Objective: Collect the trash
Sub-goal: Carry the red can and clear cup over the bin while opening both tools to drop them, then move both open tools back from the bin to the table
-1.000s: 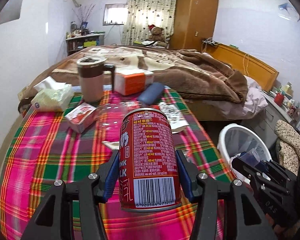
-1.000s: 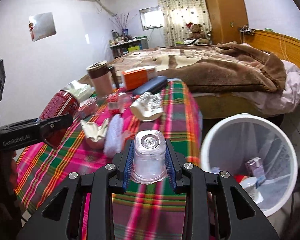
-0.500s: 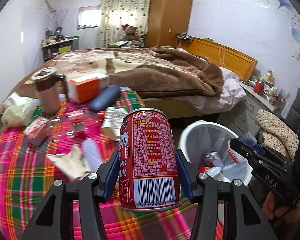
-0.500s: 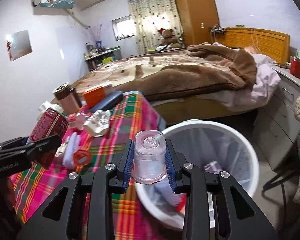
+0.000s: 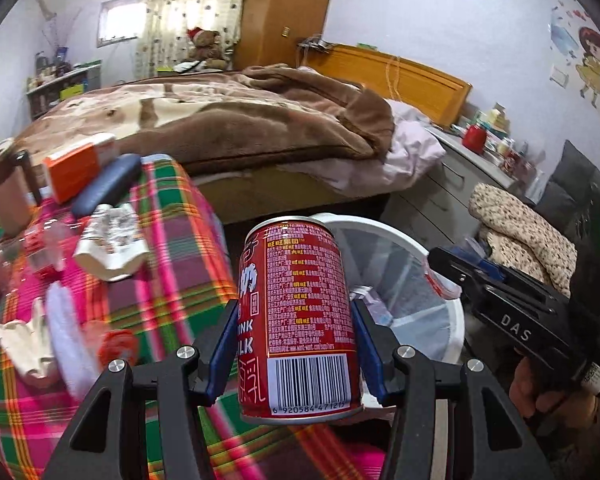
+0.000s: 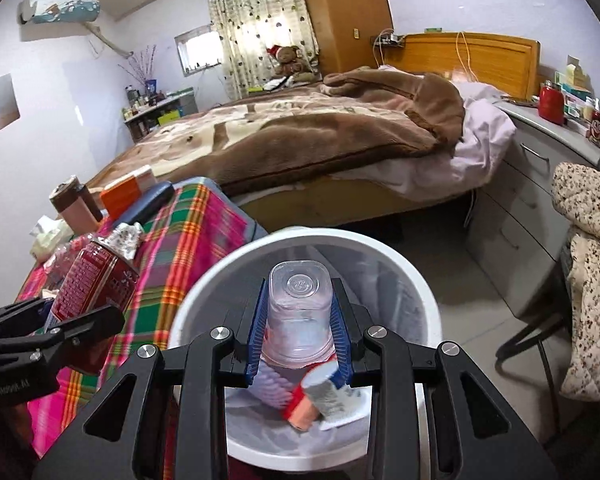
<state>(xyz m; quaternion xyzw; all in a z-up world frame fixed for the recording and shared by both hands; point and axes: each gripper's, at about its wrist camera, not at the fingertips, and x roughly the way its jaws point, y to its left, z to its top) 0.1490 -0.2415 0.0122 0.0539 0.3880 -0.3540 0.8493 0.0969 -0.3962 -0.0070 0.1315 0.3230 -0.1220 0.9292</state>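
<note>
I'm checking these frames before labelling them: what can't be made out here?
- Left wrist view: the trash bin is partly hidden by the red can; its contents barely show.
- Left wrist view: small trash on the plaid tablecloth is motion-blurred.
- Right wrist view: the bin's bottom is covered by the clear plastic cup and the jaws.

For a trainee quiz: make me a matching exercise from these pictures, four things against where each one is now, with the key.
Things:
1. red can
2. clear plastic cup
3. orange box
4. red jar

Places:
A. on the grey dresser
B. between the right gripper pads, over the white bin
C. on the plaid tablecloth
D. clamped in the left gripper

Pairs: 1-D, 2-B, 3-C, 4-A
</note>
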